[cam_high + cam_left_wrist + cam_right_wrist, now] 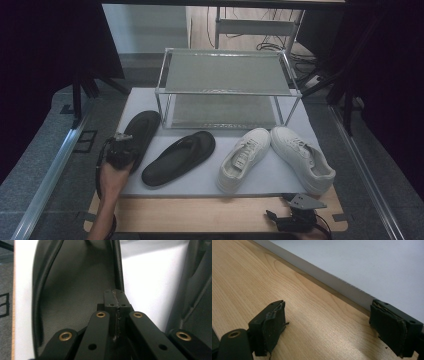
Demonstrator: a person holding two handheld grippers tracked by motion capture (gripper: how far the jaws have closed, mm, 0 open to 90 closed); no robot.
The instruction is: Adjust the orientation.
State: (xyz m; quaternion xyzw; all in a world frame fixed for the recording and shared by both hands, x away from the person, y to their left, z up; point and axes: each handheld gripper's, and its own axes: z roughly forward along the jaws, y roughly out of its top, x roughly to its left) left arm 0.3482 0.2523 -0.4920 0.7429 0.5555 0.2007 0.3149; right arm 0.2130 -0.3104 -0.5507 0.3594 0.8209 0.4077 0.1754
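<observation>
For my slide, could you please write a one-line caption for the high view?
Left gripper over a black flip-flop, its twin and two white sneakers before a two-tier shoe rack.

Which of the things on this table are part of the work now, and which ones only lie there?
In the work:
- left black flat rubber sandal
- left tool, jaws shut, over that sandal
- two-shelf metal shoe rack, likely the goal

Lying about:
- second black sandal
- two white lace-up sneakers
- right tool, open, over the wooden tabletop
</observation>
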